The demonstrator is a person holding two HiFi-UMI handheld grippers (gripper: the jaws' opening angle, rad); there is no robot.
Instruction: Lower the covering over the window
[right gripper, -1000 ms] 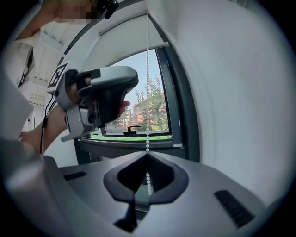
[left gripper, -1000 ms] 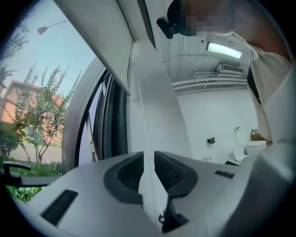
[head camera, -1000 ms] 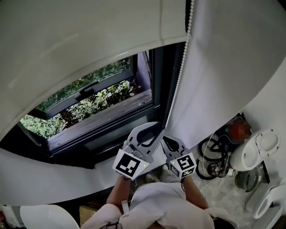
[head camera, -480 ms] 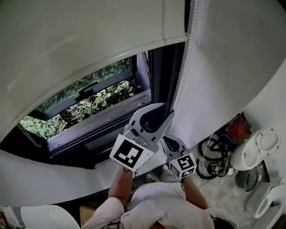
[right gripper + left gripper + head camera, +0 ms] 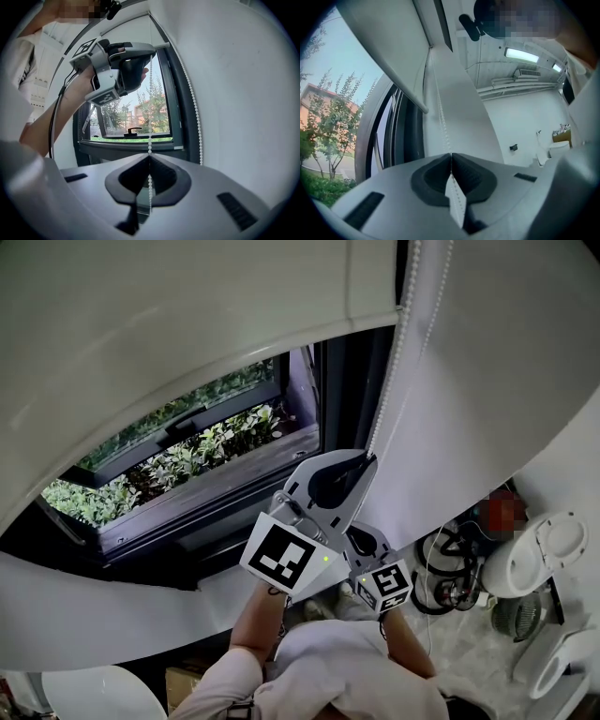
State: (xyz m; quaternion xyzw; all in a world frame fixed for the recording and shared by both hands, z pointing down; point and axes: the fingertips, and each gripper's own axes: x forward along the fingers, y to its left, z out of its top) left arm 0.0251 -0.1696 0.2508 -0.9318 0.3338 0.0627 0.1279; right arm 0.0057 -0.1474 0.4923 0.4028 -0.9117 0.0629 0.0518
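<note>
The roller blind (image 5: 187, 334) fills the upper left of the head view and is only partly down. Its bottom edge arcs across the frame, and below it the window (image 5: 197, 451) is exposed, with foliage visible through the glass. The task is therefore judged to be part-way done, and the step in hand is a hand-over-hand pull on the bead chain (image 5: 401, 343). This chain hangs in two runs beside the window frame, toward the upper right of the head view. At the centre of that view the left gripper (image 5: 451, 158) is held high on the chain. Its jaws are closing, and one run is pinched between the pads in the left gripper view. Just below it and to the right, the right gripper (image 5: 149, 159) is clamped on what appears to be the same run, with its jaws together on the beads. The second run hangs free at the right of the right gripper view. The upper grip should be confirmed firm before the lower grip is released, so that tension on the chain is not lost. The pull should be directed straight down along the chain's own line, since a sideways pull is likely to let beads slip through the pads. The blind's bottom edge should be watched to verify that it descends.
</note>
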